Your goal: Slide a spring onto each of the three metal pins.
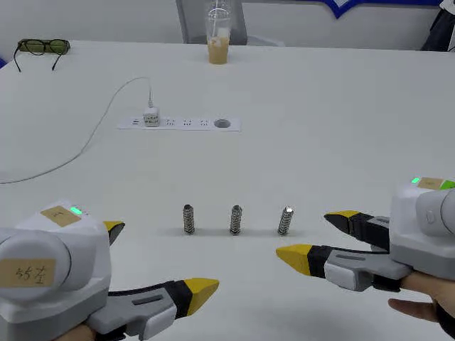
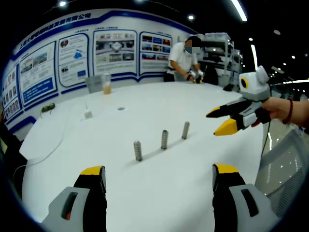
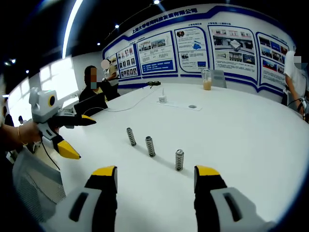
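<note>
Both grippers are held low over the near side of the table (image 1: 341, 106), pointing in toward each other. The left gripper (image 1: 158, 257) is at the near left, jaws spread wide with nothing between them. The right gripper (image 1: 316, 236) reaches in from the right, jaws also wide and empty, tips near the right end of the row. The 3 pins (image 1: 236, 219) stand upright in a row between the grippers, each wearing a spring (image 1: 188, 220). Bare table lies all round the row; a power strip (image 1: 178, 123), cup (image 1: 218, 42) and glasses (image 1: 43, 48) lie well back. The left gripper view adds wall posters (image 2: 116, 46) and a person (image 2: 183, 55) beyond the far edge
</note>
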`<action>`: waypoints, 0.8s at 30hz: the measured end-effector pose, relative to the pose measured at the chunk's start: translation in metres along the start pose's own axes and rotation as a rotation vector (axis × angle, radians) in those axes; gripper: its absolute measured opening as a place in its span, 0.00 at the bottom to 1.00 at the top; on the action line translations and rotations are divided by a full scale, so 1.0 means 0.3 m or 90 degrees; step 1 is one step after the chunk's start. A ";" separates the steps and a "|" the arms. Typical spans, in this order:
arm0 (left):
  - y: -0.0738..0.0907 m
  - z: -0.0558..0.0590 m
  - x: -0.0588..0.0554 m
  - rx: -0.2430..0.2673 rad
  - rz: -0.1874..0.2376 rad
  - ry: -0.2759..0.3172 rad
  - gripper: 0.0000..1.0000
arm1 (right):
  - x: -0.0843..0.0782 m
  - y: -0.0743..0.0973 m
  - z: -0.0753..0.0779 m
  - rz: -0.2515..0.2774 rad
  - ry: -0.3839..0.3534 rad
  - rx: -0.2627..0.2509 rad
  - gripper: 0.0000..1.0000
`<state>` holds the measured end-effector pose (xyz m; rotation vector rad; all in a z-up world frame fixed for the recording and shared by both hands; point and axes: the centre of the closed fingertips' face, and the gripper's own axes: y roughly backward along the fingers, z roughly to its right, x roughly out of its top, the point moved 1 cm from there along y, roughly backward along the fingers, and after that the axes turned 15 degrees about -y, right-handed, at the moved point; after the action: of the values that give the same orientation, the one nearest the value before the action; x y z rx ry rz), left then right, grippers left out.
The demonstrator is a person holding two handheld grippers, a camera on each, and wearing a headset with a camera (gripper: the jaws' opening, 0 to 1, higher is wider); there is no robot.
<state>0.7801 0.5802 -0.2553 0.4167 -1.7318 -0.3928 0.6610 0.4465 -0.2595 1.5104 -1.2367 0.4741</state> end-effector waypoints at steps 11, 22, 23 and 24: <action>0.033 0.012 -0.013 0.002 -0.008 0.007 0.95 | -0.020 0.041 -0.021 0.008 -0.015 0.001 0.75; 0.055 0.023 -0.021 0.010 -0.010 0.019 0.96 | -0.061 0.072 -0.046 0.000 -0.007 -0.002 0.83; 0.058 0.025 -0.019 0.011 -0.008 0.019 0.96 | -0.064 0.073 -0.050 0.000 -0.007 -0.002 0.84; 0.061 0.025 -0.018 0.011 -0.007 0.020 0.96 | -0.070 0.076 -0.055 -0.002 -0.005 -0.002 0.85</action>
<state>0.7725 0.5991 -0.2527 0.4429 -1.7035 -0.3774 0.6382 0.4731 -0.2601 1.5125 -1.2405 0.4643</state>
